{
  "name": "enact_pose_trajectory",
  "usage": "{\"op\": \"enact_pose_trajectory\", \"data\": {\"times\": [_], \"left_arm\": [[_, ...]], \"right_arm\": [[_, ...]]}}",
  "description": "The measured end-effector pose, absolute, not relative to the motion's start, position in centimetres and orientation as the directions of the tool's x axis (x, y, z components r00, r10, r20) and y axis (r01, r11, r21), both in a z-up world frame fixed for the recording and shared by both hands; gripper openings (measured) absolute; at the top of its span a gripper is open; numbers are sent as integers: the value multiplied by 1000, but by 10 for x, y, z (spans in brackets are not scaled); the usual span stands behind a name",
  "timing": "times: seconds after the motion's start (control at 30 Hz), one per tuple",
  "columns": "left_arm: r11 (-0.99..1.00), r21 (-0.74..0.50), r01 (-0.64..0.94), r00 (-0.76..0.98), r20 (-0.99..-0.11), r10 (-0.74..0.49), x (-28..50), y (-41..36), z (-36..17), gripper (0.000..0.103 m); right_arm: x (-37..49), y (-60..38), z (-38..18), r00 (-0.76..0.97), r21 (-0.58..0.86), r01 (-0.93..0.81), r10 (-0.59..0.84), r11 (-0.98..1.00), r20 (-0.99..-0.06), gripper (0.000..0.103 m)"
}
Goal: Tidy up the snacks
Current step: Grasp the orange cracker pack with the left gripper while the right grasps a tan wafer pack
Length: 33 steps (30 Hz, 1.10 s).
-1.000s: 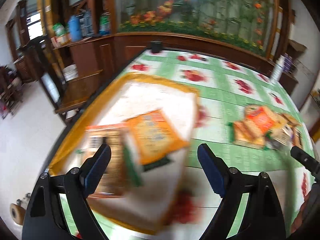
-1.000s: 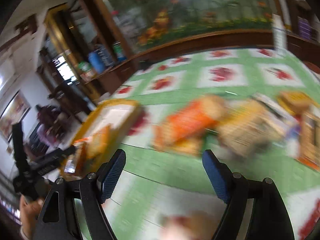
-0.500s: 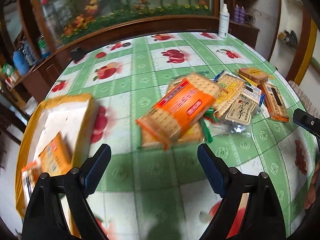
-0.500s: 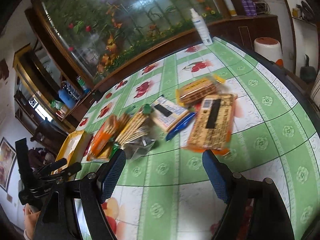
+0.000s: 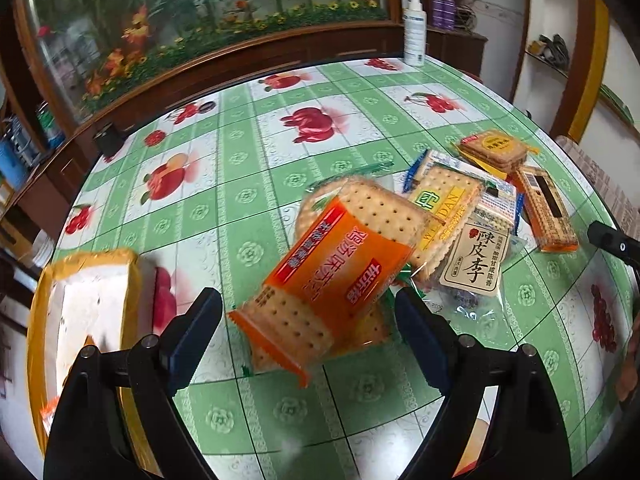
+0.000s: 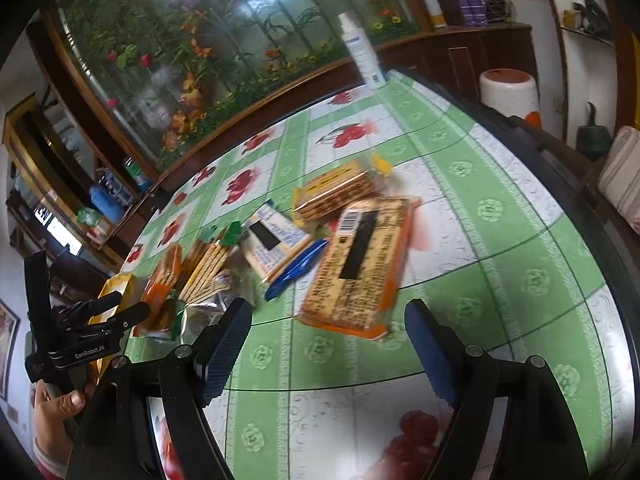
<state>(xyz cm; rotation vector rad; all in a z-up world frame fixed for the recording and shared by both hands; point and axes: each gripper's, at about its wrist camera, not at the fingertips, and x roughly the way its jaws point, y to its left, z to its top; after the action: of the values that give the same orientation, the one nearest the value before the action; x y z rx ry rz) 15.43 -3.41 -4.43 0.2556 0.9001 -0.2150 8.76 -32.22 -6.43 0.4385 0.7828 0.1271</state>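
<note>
Glossy plastic tablecloth (image 5: 248,184), shiny crinkled wrapper on the orange cracker pack (image 5: 340,276), matt black gripper fingers (image 6: 226,344) with ribbed pads, polished wood cabinet (image 5: 240,68).

Table (image 5: 248,168): bears all the snacks; spray bottle (image 5: 414,28) at its far edge
Tray (image 5: 92,300): at the table's left edge
Cracker pack (image 5: 332,276): atop the snack pile, right of the tray
Barcoded pack (image 6: 356,264): at the pile's right end

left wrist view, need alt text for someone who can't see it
The open left gripper hovers over an orange cracker packet atop a pile of snack packets on a green fruit-print tablecloth. A yellow-rimmed tray sits at left.
</note>
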Motion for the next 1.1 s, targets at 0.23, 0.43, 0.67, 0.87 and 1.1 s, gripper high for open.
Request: {"op": "enact_pose_trajectory", "data": {"times": [0.23,0.43,0.67,0.87,1.1], "left_arm": [[935,77,345,573,-806,-145,169,-31,-46,89],[924,2,383,516,-830,-212,183,-29,-52,89],[910,-35,414,481,-840,-251,197,-37,-59,89],[912,-36,409,473,-846,-245,195,-43,-62,89],[917,-56,395,446,-861,-245,185,-43,-62,89]], "right_arm": [[86,-320,-66,712,414,102,224,905,-666,81],[98,-307,-64,696,366,113,189,924,-693,81],[111,-310,-66,682,330,157,140,931,-718,81],[138,-315,-73,645,272,228,64,935,-761,81],[167,-300,-82,595,150,224,-13,963,-803,80]]}}
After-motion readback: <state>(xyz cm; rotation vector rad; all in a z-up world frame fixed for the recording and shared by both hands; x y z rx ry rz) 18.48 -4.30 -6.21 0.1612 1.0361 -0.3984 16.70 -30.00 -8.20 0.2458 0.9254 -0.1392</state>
